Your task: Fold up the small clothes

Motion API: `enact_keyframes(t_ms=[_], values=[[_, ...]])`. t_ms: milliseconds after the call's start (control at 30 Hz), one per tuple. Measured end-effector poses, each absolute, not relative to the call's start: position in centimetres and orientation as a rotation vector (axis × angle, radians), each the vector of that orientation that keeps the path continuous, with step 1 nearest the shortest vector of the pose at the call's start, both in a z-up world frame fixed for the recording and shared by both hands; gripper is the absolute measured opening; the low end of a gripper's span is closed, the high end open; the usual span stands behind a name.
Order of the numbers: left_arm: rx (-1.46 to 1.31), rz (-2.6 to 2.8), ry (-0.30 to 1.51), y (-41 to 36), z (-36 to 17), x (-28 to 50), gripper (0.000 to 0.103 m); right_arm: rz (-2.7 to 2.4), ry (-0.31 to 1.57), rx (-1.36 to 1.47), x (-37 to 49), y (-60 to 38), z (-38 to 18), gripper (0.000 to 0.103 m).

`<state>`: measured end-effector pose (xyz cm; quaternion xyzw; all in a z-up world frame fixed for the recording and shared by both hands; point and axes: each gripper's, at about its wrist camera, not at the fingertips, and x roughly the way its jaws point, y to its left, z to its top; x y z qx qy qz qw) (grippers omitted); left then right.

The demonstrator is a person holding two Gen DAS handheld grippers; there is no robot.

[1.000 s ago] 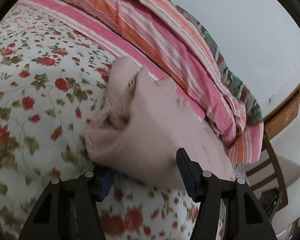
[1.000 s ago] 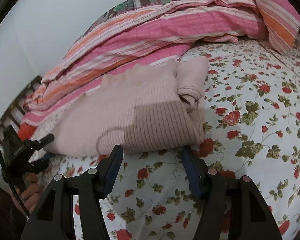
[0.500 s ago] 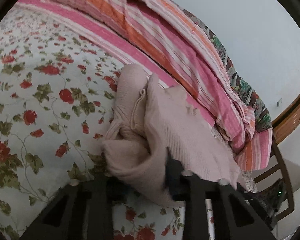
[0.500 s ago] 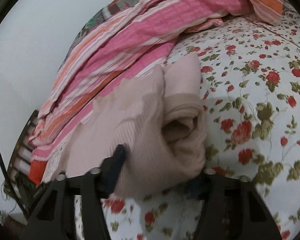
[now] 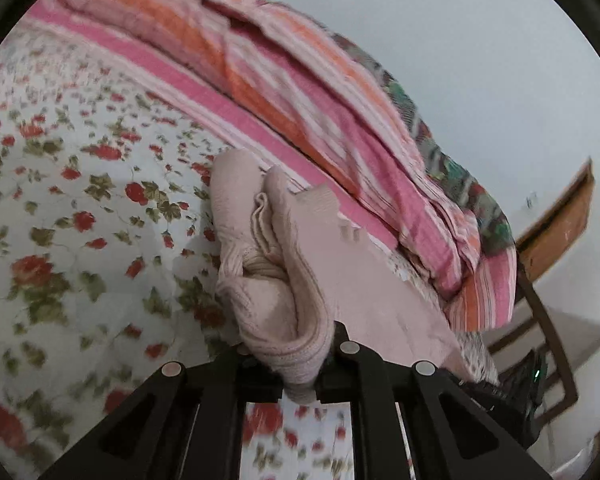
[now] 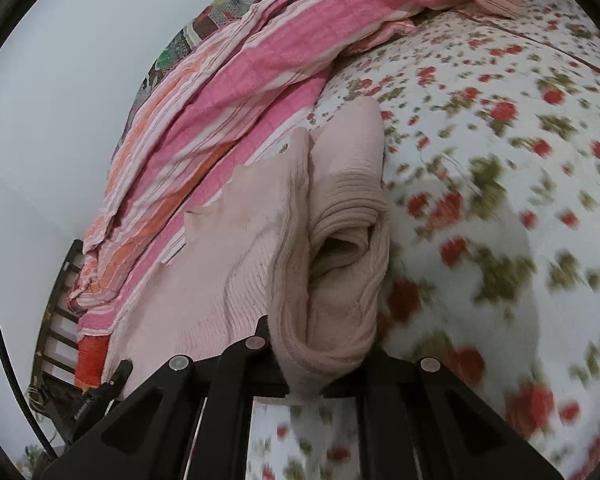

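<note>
A folded pale pink knit sweater lies on the floral bedsheet; it also shows in the right wrist view. My left gripper is shut on the sweater's near edge, which bunches up between the fingers. My right gripper is shut on the other end of the same near edge. The folded layers lift and curl above both grippers. The fingertips are hidden in the knit.
A pink and orange striped blanket is heaped along the bed's far side against the wall, also in the right wrist view. A wooden chair stands beyond the bed's end. The floral bedsheet spreads out beside the sweater.
Both grippers were open in front of the sweater, then closed on its near edge. The edge now lifts and bunches, and both views have tilted with the raise.
</note>
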<state>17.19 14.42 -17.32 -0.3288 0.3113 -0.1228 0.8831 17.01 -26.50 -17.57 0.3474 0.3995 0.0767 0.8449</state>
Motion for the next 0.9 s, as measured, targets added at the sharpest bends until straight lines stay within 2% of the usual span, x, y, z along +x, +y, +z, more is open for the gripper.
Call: enact_keyframes(t_ms=[167,367,400,433,500,600,667,900], values=[[-0.576,-0.271,0.693,14.2,-17.6,13.8,0.01,0.183,0.87,0.712,13.3,-26.9,-17.1,0.009],[-0.607,-0.33,0.739,14.6,-17.6,10.1,0.012,0.138,0.899,0.63,9.3,-26.2,-16.3,0.01],[-0.612,-0.318,0.745,14.8,-17.5,10.1,0.017,0.136,0.915,0.607,9.1,-26.0,-16.3,0.018],[-0.606,-0.268,0.758,15.2,-17.3,10.2,0.027,0.129,0.929,0.586,8.9,-26.0,-16.2,0.023],[-0.596,-0.203,0.768,15.8,-16.9,10.6,0.029,0.101,0.895,0.544,8.1,-26.6,-15.3,0.025],[-0.637,-0.184,0.761,17.0,-16.3,11.5,0.035,0.054,0.832,0.468,7.5,-26.9,-13.6,0.036],[-0.652,-0.203,0.766,17.3,-15.9,12.9,0.049,0.014,0.768,0.404,7.4,-26.5,-12.1,0.036],[-0.55,-0.183,0.762,15.3,-14.2,18.6,0.051,0.161,0.709,0.145,11.3,-18.5,-10.5,0.04]])
